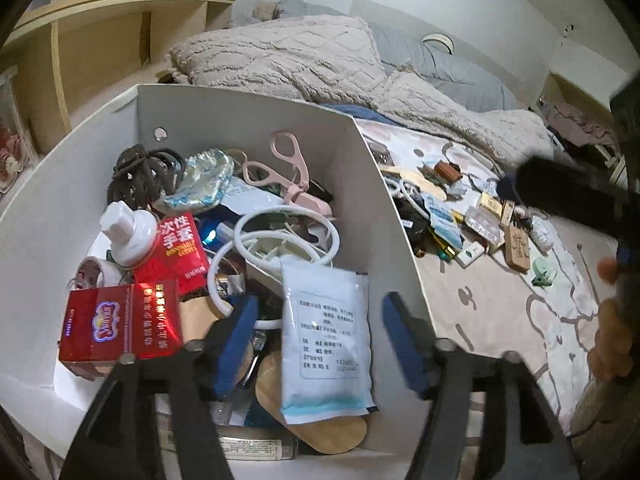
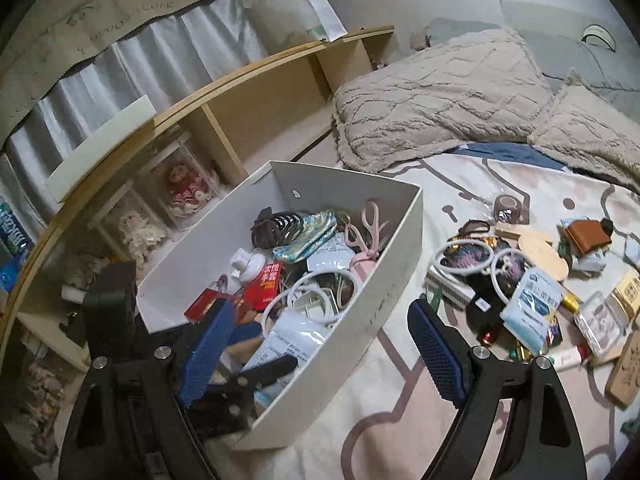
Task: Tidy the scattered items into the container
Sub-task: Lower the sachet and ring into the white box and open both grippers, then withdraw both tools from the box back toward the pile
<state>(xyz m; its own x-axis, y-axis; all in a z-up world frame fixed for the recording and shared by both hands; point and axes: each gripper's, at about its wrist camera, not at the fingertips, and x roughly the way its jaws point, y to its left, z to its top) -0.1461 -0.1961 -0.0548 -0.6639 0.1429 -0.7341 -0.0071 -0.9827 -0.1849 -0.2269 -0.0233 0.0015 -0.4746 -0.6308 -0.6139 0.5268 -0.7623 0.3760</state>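
Down over the white container [image 1: 256, 112], the left gripper [image 1: 320, 340] hangs with its blue-padded fingers [image 1: 236, 332] spread apart and nothing pinched between them. A white sachet with a blue edge [image 1: 326, 340] lies in the gap between the pads, resting on top of the heap inside the box; whether either pad touches it cannot be told. At about ten o'clock from the gripper sits a red carton [image 1: 120, 324], with a red glove packet [image 1: 180, 248] and a white bottle cap [image 1: 126, 232] beyond it. Pink scissors [image 1: 284, 172] lie toward twelve o'clock, white rings [image 1: 288, 236] between.

From the right wrist view, the right gripper [image 2: 320, 356] is wide open and empty, its left pad over the near corner of the container [image 2: 392, 280], its right pad [image 2: 436, 352] over the patterned bedsheet [image 2: 400, 420]. Scattered items still lie on the sheet at two o'clock: a blue-and-white sachet [image 2: 532, 312], white rings [image 2: 468, 256], a brown leather pouch [image 2: 584, 236] and a tape roll [image 2: 508, 208].
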